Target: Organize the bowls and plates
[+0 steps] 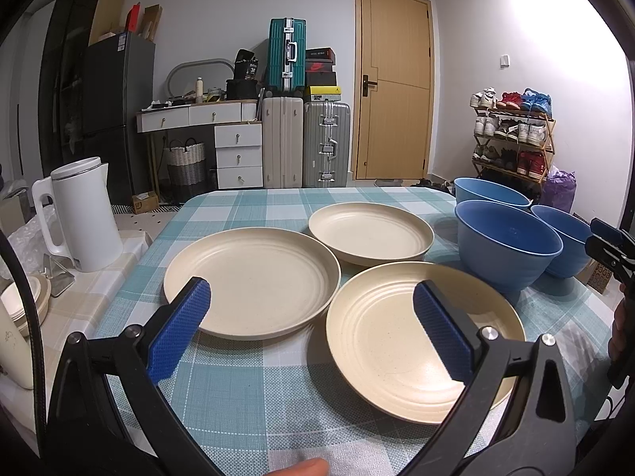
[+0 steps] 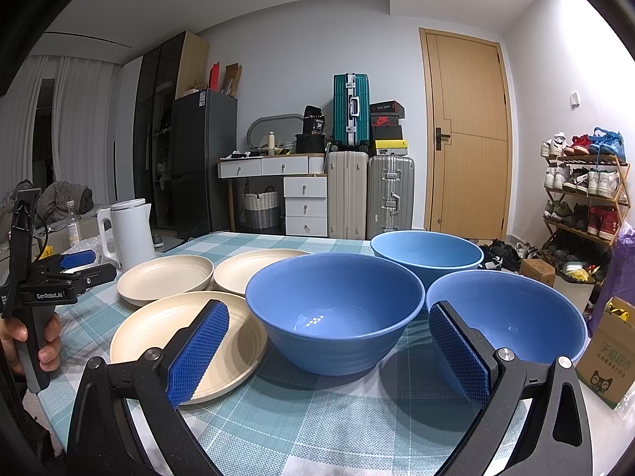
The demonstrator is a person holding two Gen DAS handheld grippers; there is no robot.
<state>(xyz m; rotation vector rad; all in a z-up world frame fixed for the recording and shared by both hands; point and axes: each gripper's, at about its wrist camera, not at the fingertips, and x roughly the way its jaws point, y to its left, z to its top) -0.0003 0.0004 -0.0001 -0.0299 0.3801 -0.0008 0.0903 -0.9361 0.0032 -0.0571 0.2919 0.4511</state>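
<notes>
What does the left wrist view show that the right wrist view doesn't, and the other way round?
Only the left wrist view shows the stacked cream bowls beside the table. Only the right wrist view shows the hand gripping the left claw's handle and the printed cardboard box. Both show three cream plates, three blue bowls, the white kettle and the checked tablecloth.

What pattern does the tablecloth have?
The tablecloth is teal-and-white checked, clearest in the left wrist view.
</notes>
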